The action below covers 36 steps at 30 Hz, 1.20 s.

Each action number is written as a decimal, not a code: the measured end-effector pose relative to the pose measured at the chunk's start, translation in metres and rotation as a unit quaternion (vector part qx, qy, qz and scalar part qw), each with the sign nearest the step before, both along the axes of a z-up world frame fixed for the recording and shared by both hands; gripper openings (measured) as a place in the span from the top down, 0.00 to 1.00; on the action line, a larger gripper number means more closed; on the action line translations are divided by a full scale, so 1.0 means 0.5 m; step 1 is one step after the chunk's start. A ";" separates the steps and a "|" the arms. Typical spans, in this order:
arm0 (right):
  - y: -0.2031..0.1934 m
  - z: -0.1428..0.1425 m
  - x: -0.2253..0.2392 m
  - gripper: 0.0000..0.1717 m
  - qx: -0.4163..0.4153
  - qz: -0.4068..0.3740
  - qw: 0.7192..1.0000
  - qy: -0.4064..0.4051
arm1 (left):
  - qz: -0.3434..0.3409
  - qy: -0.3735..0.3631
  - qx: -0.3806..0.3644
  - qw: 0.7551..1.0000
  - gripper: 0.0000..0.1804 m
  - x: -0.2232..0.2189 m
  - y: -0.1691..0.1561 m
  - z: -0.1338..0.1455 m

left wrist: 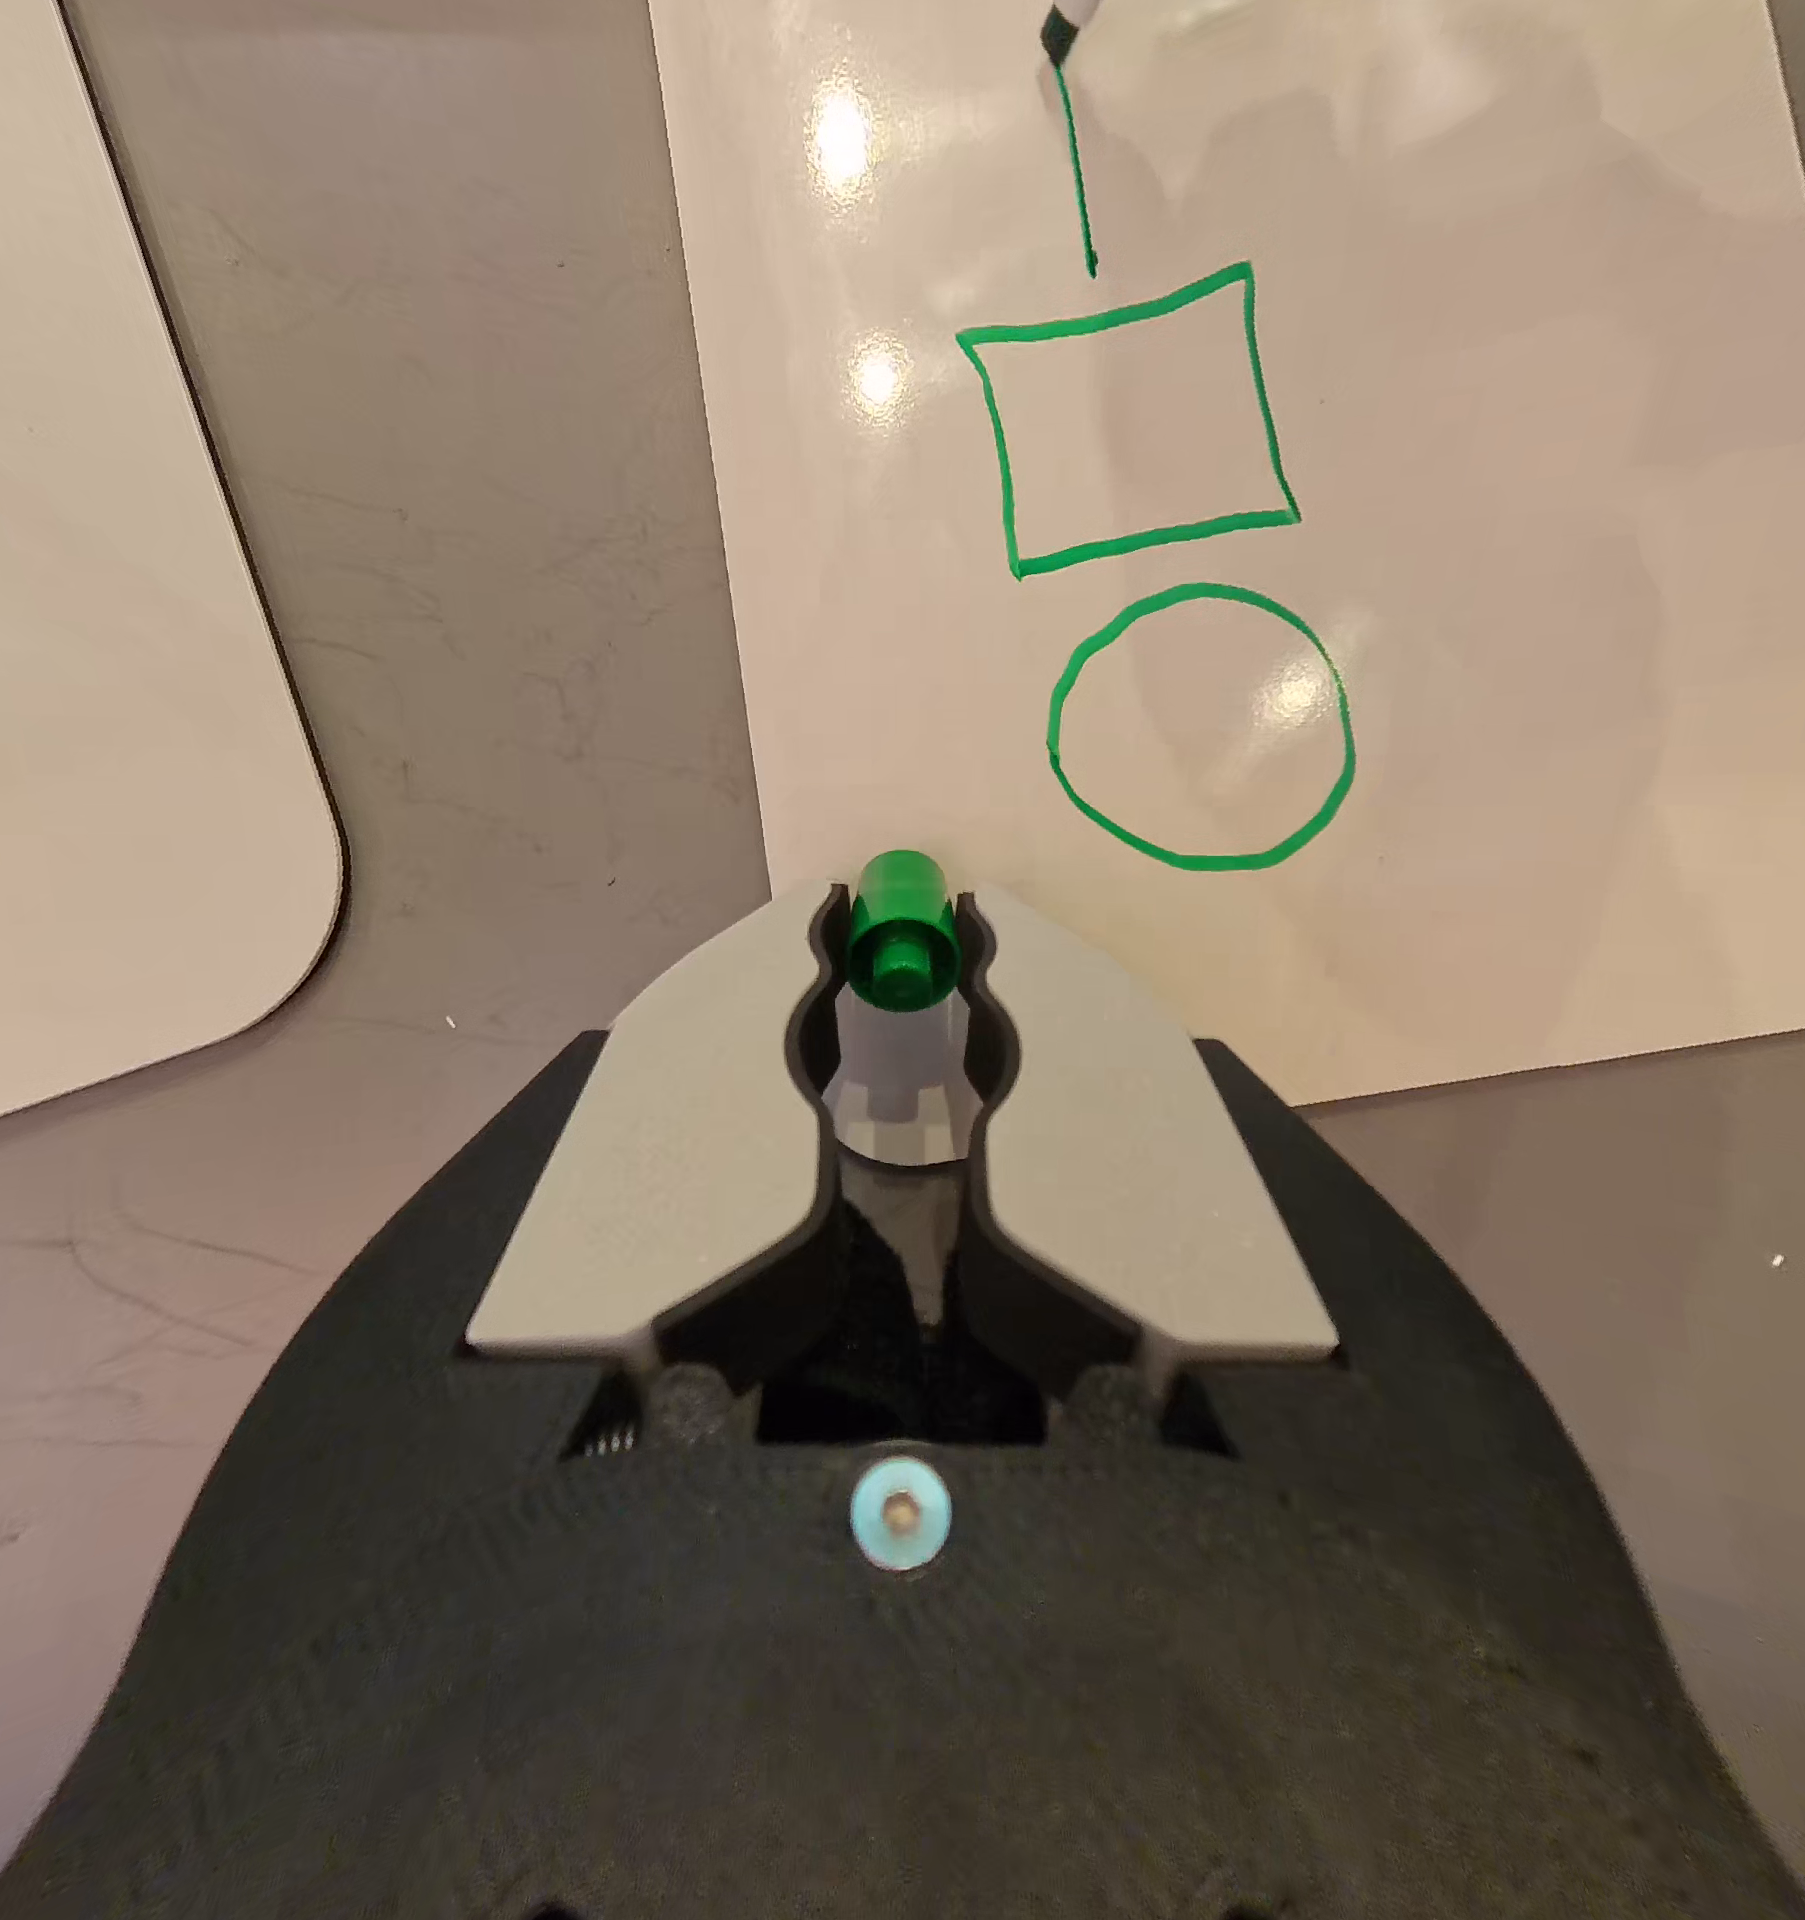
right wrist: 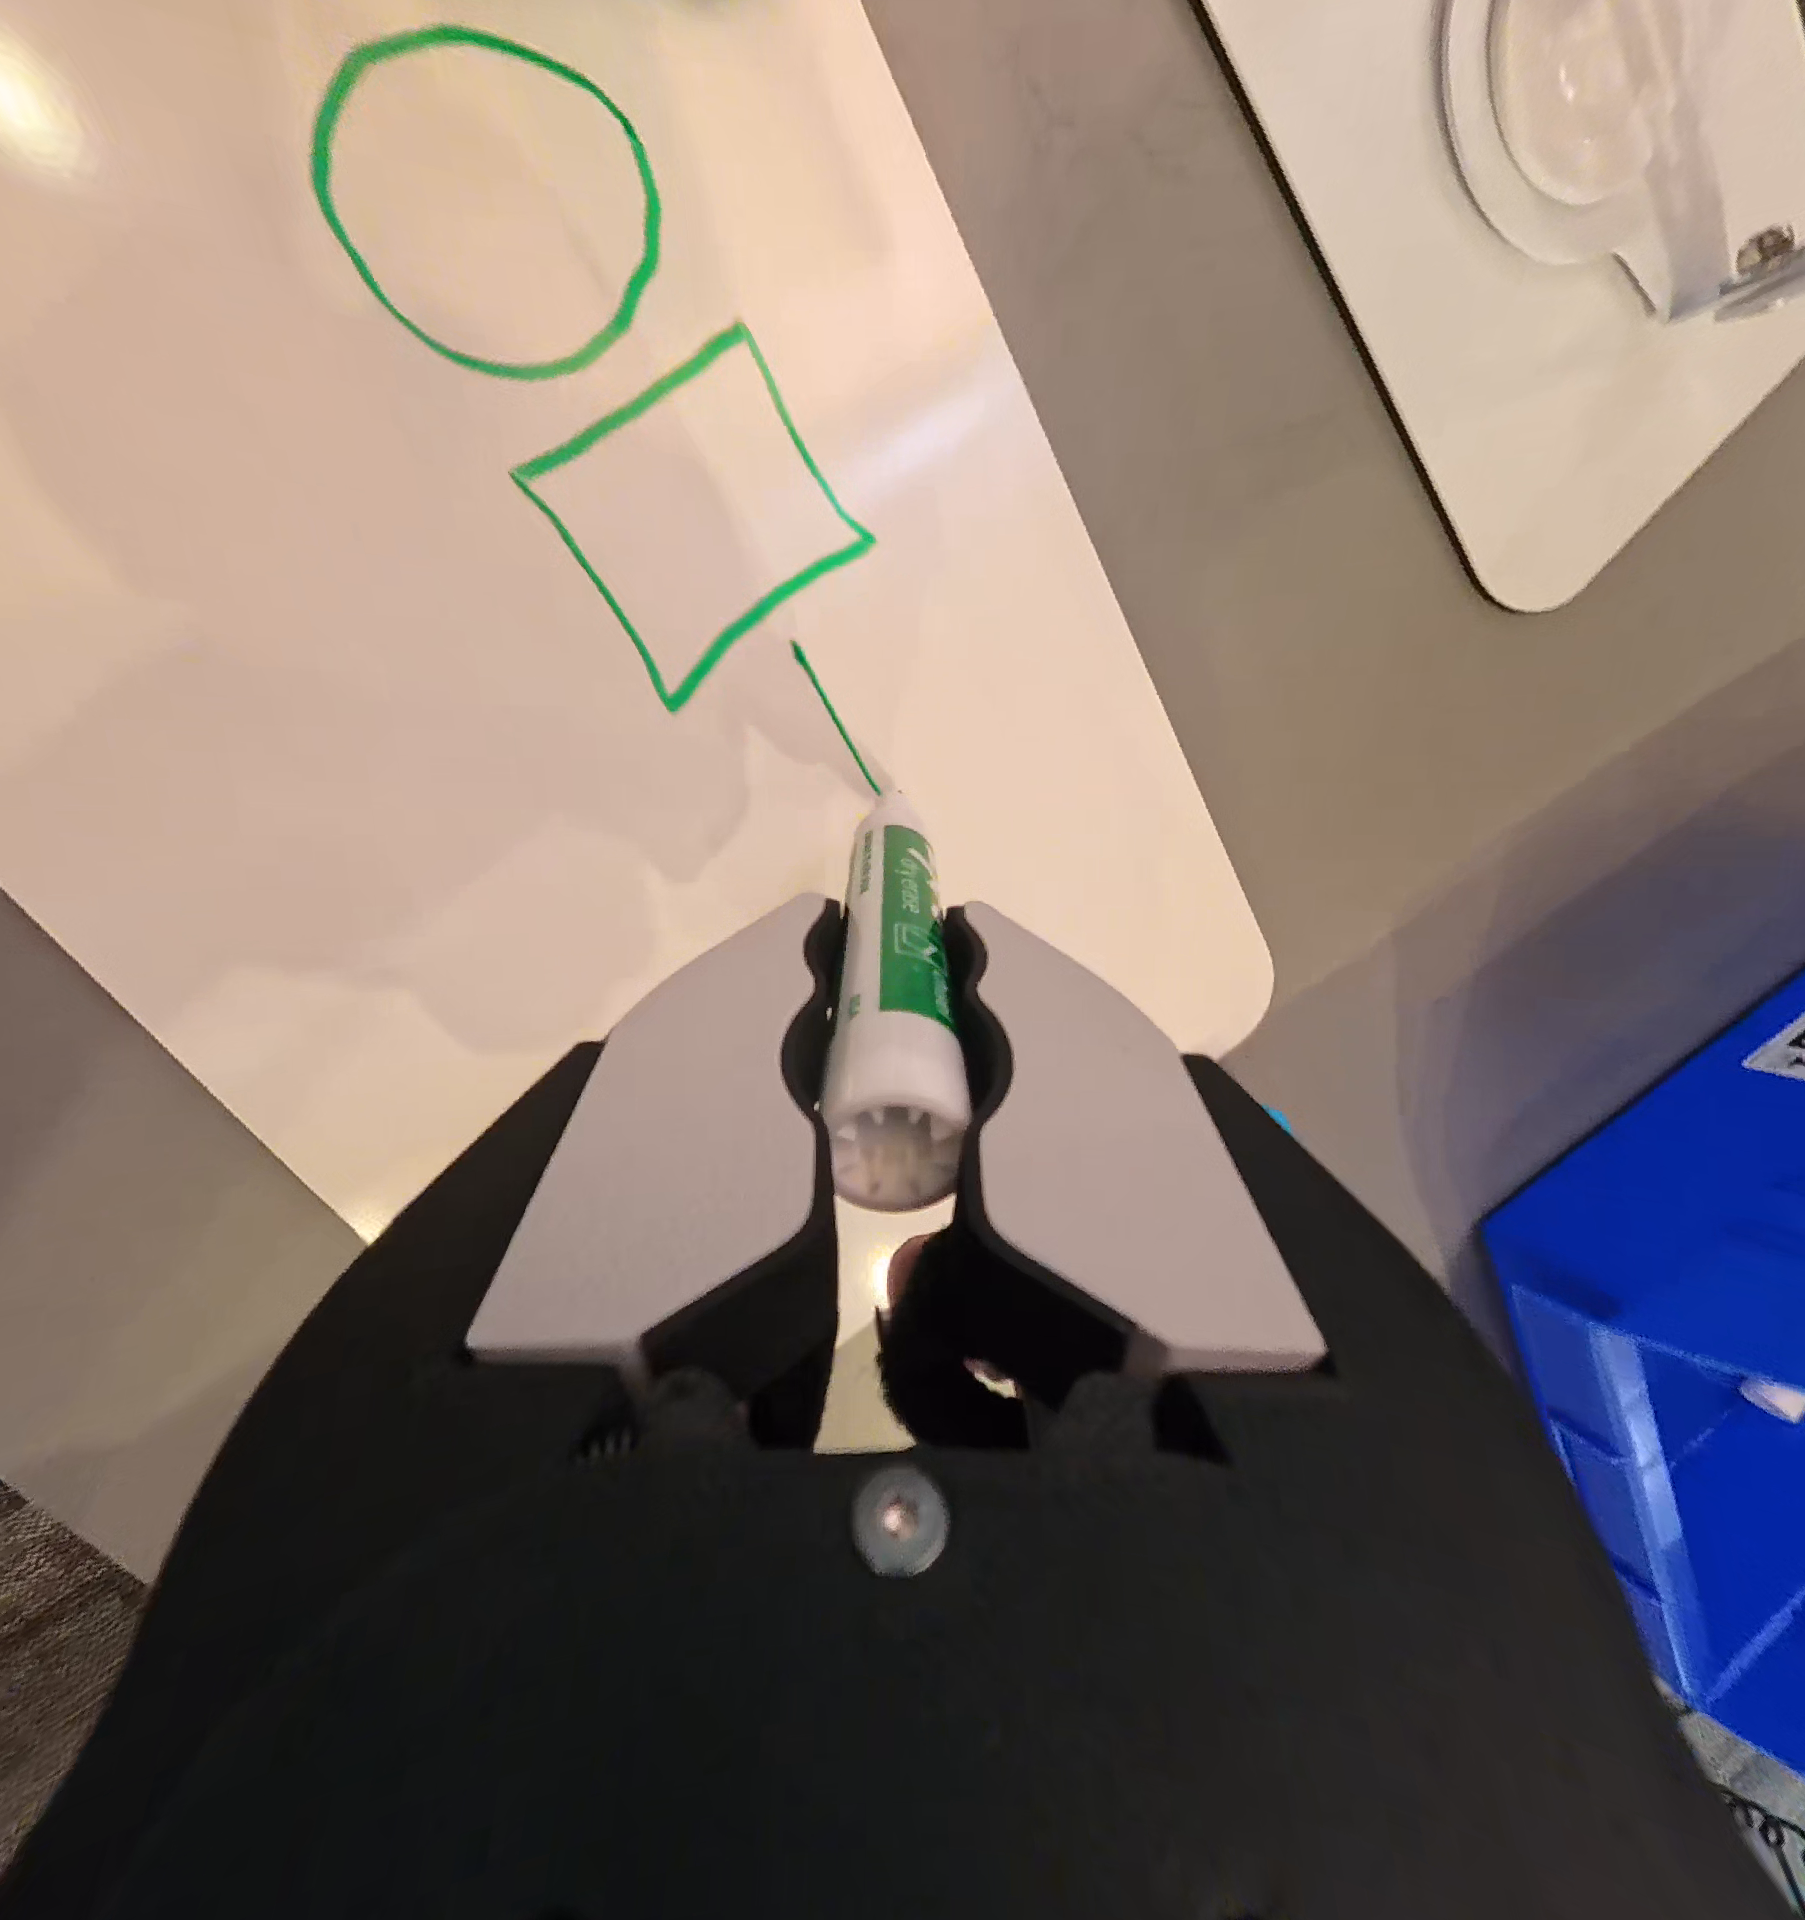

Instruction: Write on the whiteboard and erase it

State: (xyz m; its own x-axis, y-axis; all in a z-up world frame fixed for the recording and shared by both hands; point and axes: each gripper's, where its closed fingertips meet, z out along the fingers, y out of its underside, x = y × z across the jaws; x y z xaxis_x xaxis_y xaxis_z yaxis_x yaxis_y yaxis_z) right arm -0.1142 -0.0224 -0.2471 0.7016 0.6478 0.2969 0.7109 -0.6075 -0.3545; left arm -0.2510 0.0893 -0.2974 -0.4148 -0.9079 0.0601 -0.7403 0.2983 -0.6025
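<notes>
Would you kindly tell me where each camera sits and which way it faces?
Left wrist view: sits on the left claw, which grips a green cap, facing the whiteboard.
Right wrist view: sits on the right claw, which grips the marker, its tip at the board.
Shared: green circle, square, line.

Each claw, left point(left wrist: 900, 940) and right point(right wrist: 896, 961), has a broad matte black body, two pale grey fingers point(left wrist: 690, 1122) with wavy black pads, and behind them a silver screw point(left wrist: 900, 1512) in a round washer.

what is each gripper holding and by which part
Right gripper: the marker, by its barrel's back half. Left gripper: the green cap, by its sides.
</notes>
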 end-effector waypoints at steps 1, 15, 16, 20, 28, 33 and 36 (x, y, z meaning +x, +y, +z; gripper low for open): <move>-0.002 0.000 0.009 0.88 0.001 -0.004 1.000 -0.002 | 0.000 0.000 0.000 1.000 0.89 0.000 0.000 0.000; 0.007 -0.001 0.019 0.88 0.003 -0.009 1.000 0.005 | -0.001 -0.001 -0.001 1.000 0.89 0.001 -0.001 0.000; 0.013 -0.001 0.014 0.88 0.005 -0.007 1.000 0.007 | -0.001 -0.001 -0.001 1.000 0.89 0.001 -0.001 0.000; 0.035 -0.002 -0.006 0.88 0.006 0.006 1.000 0.008 | -0.001 -0.001 -0.001 1.000 0.89 0.001 -0.001 0.000; 0.005 0.018 0.021 0.88 0.011 -0.014 1.000 0.013 | -0.001 -0.002 -0.002 1.000 0.89 0.001 -0.001 0.000; -0.012 0.012 0.036 0.88 0.011 -0.027 1.000 0.010 | -0.002 -0.001 0.000 1.000 0.89 0.003 -0.002 -0.001; -0.009 0.005 0.033 0.88 0.008 -0.025 1.000 0.010 | -0.001 0.000 0.002 1.000 0.89 0.003 -0.002 -0.001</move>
